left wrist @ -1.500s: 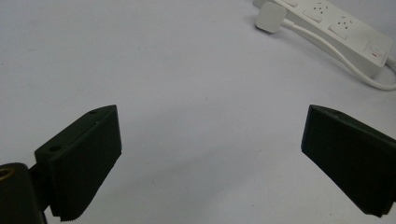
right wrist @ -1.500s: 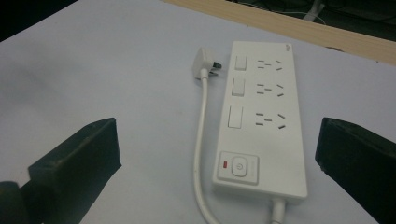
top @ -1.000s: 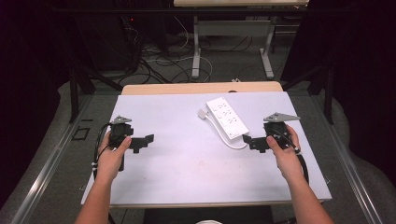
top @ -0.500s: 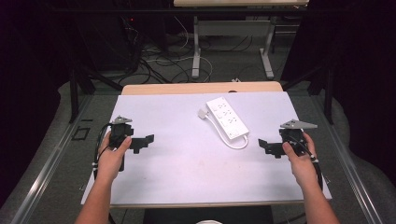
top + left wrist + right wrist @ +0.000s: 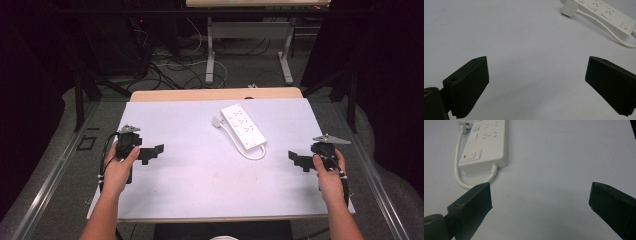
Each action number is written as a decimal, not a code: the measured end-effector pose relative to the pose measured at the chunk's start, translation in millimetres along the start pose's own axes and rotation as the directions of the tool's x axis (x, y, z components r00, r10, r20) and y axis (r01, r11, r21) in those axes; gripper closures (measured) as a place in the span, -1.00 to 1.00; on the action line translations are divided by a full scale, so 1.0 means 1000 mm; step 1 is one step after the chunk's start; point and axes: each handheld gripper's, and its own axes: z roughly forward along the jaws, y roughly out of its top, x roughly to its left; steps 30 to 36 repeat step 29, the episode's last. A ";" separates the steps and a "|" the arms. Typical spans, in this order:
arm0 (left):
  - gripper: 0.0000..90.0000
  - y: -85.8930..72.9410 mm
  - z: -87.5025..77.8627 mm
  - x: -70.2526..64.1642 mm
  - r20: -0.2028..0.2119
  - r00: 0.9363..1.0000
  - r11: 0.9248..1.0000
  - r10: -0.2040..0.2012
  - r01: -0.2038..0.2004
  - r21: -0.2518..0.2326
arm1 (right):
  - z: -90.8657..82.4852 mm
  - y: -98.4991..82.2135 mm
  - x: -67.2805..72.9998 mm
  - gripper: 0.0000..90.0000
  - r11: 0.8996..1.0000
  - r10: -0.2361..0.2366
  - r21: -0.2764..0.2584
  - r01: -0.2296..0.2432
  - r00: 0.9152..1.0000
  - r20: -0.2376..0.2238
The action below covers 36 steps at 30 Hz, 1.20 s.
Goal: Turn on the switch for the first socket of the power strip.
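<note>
Right gripper view alone shows the power strip's red-marked switch closely.

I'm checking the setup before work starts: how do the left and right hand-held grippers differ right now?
The left hand-held gripper sits by the table's left edge, far from the power strip; the right hand-held gripper is near the right edge, closer to the strip's cord. The left points rightward, the right leftward. Both have open, empty jaws over the bare tabletop.

Overhead; two close, power strip shared
</note>
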 end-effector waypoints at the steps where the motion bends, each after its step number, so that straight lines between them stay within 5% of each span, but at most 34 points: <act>1: -0.89 0.000 0.000 0.000 0.000 1.000 1.000 0.000 0.000 -0.002 | 0.000 -0.001 -0.001 -0.91 1.000 0.007 0.003 -0.007 1.000 0.003; 36: -0.88 -0.001 0.001 0.003 -0.002 1.000 1.000 -0.006 0.006 0.002 | 0.005 -0.011 -0.011 -0.90 0.999 0.042 0.005 -0.042 0.998 0.045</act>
